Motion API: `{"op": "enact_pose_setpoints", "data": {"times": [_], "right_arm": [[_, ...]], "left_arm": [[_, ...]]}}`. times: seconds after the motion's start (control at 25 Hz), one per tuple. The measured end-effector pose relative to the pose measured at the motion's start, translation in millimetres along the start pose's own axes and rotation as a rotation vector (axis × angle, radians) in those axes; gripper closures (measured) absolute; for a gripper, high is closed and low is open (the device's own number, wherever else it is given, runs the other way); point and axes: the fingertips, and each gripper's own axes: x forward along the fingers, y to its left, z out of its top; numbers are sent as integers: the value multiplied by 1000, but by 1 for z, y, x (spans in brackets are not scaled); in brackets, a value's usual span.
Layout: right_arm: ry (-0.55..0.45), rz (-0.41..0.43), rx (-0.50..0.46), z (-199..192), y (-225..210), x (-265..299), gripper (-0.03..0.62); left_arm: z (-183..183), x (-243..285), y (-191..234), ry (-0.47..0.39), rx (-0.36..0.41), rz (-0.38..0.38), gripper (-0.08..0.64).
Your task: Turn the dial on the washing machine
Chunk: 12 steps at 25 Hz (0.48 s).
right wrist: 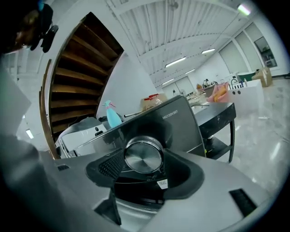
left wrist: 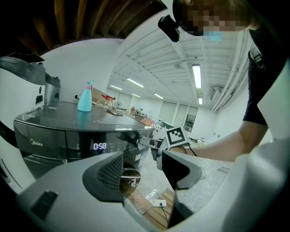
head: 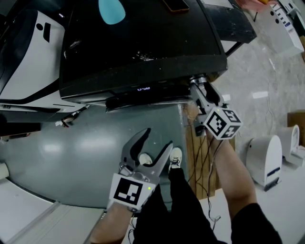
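Observation:
The dark washing machine (head: 143,47) stands ahead, its lit display (head: 143,88) on the front panel. At the panel's right end sits the round metal dial (right wrist: 143,155). My right gripper (right wrist: 143,159) is shut on the dial, one pad against each side of its rim. In the head view the right gripper (head: 198,86) reaches in to that corner. My left gripper (head: 156,139) hangs lower, in front of the machine's door, open with nothing between its fingers. The left gripper view shows the display (left wrist: 99,146) and the right gripper's marker cube (left wrist: 176,137).
A teal spray bottle (head: 111,10) stands on the machine's top. A white appliance (head: 28,52) is at the left, and white units (head: 267,157) stand on the floor at the right. Cables and a wooden pallet (head: 200,157) lie beside the machine. A dark table (head: 228,19) is behind.

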Motion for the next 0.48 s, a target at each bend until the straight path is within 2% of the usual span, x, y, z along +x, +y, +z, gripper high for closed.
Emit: {"op": "enact_pose_setpoints", "data": {"times": [0.48], "right_arm": [[12, -10, -147, 3, 4, 1, 305]], "left_arm": [[0, 0, -1, -2, -2, 2, 312]]}}
